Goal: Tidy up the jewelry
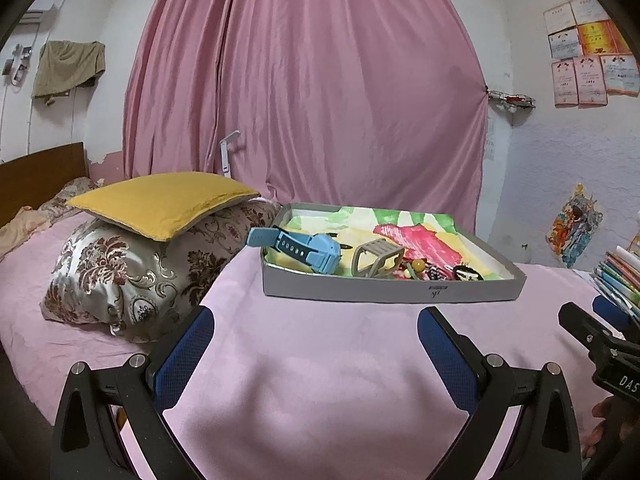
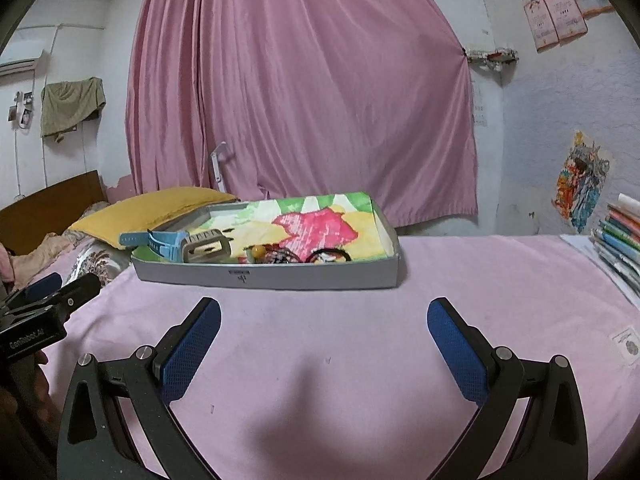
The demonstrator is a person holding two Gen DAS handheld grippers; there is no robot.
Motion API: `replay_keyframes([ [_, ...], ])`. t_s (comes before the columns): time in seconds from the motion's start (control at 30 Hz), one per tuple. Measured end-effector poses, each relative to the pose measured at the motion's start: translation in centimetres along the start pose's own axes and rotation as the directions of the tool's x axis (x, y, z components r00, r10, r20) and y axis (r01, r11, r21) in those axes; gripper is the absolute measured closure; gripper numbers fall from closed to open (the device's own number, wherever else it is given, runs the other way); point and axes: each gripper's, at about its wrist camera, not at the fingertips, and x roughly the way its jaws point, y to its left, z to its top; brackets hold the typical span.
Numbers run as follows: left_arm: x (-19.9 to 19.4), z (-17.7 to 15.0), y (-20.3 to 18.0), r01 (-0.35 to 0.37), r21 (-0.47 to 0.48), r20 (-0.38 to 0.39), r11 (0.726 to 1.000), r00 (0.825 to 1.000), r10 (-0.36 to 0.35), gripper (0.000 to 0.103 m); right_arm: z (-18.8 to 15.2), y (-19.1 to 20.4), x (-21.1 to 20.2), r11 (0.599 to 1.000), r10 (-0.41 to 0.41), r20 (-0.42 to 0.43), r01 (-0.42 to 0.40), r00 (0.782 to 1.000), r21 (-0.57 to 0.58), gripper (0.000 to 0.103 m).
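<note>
A shallow grey box (image 1: 360,293) (image 2: 320,278) lined with a bright painted sheet lies on the pink bedspread. Along its near side lie a light-blue watch (image 1: 308,246) (image 2: 160,242), a grey-beige watch (image 1: 378,258) (image 2: 206,246), an amber bead (image 1: 419,265) (image 2: 258,250) and dark beaded pieces (image 1: 466,273) (image 2: 328,257). My left gripper (image 1: 316,330) is open and empty, just short of the box. My right gripper (image 2: 324,320) is open and empty, also short of the box. Each gripper shows at the other view's edge.
A floral pillow (image 1: 132,276) with a yellow cushion (image 1: 160,204) on it lies left of the box. A stack of books (image 2: 620,244) sits at the right edge of the bed, with a small card (image 2: 626,342) nearby. A pink curtain (image 1: 304,80) hangs behind.
</note>
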Motion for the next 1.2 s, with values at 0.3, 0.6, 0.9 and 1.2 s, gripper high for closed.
replay_keyframes([
  [0.3,0.4,-0.7,-0.1,0.001,-0.003,-0.022,1.0,1.0,-0.001,0.001,-0.2,0.2,-0.1,1.0,-0.008,0.008,0.008,1.0,-0.005,0.002],
  [0.6,0.7,-1.0,-0.2,-0.001,-0.003,-0.033,1.0,0.999,0.001,0.001,-0.3,0.7,-0.4,0.999,-0.024,0.032,0.025,0.999,-0.023,0.002],
  [0.9,1.0,-1.2,-0.1,-0.001,-0.01,-0.029,1.0,1.0,0.001,0.001,-0.6,1.1,-1.0,0.997,-0.053,0.066,0.056,0.996,-0.044,0.002],
  [1.2,0.9,-1.3,-0.2,-0.001,-0.001,-0.011,1.0,1.0,0.001,0.001,-0.5,1.4,-1.0,0.996,-0.07,0.057,0.073,0.996,-0.057,0.002],
])
